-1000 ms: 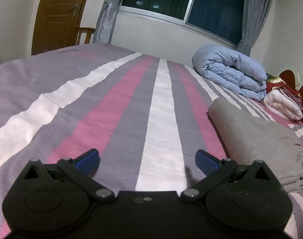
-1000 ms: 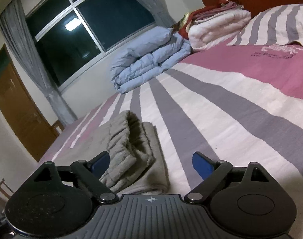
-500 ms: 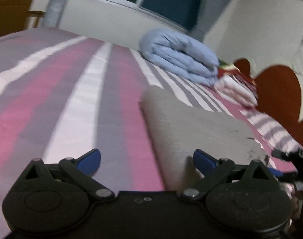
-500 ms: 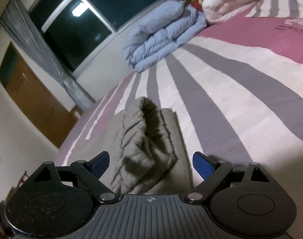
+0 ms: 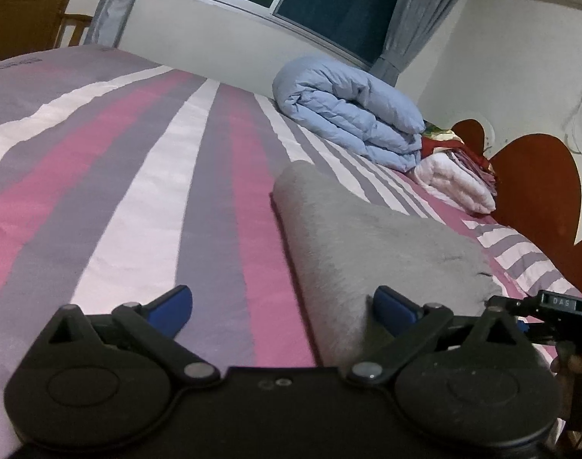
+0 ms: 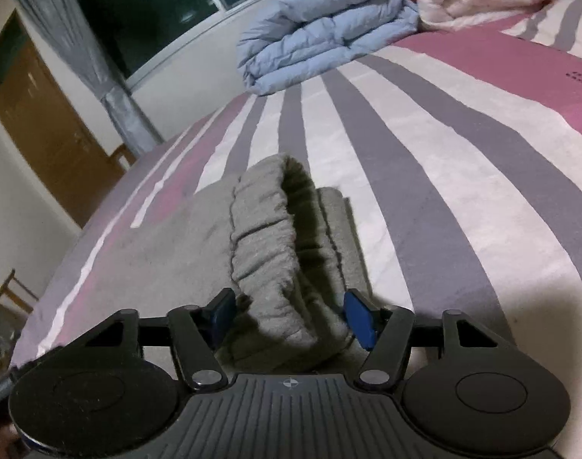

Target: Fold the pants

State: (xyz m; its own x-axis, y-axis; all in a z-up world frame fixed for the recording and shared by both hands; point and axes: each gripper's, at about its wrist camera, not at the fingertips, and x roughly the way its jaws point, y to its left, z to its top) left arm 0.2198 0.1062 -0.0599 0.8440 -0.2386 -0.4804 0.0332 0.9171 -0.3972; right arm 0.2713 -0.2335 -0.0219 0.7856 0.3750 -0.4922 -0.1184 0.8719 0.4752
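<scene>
The grey pants (image 5: pixel 367 244) lie folded into a long strip on the striped bed. My left gripper (image 5: pixel 283 306) hovers open over the strip's near left edge, with its right fingertip (image 5: pixel 390 308) over the cloth and its left one over the sheet. In the right wrist view the gathered elastic waistband (image 6: pixel 268 252) stands up in a loop. My right gripper (image 6: pixel 291 311) straddles the waistband's near end. Its jaws are closing, the cloth sits between them, and a thin dark gap shows beside the left pad (image 6: pixel 224 308).
A folded light-blue duvet (image 5: pixel 348 114) and a pink-white blanket pile (image 5: pixel 455 183) lie at the bed's far side near the red headboard (image 5: pixel 535 191). The striped sheet (image 5: pixel 138 191) stretches left. A wooden door (image 6: pixel 42 145) and a chair stand beyond the bed.
The left gripper swung right, bringing the pants' edge between its fingers. The right gripper moved in over the waistband and its jaws narrowed around it.
</scene>
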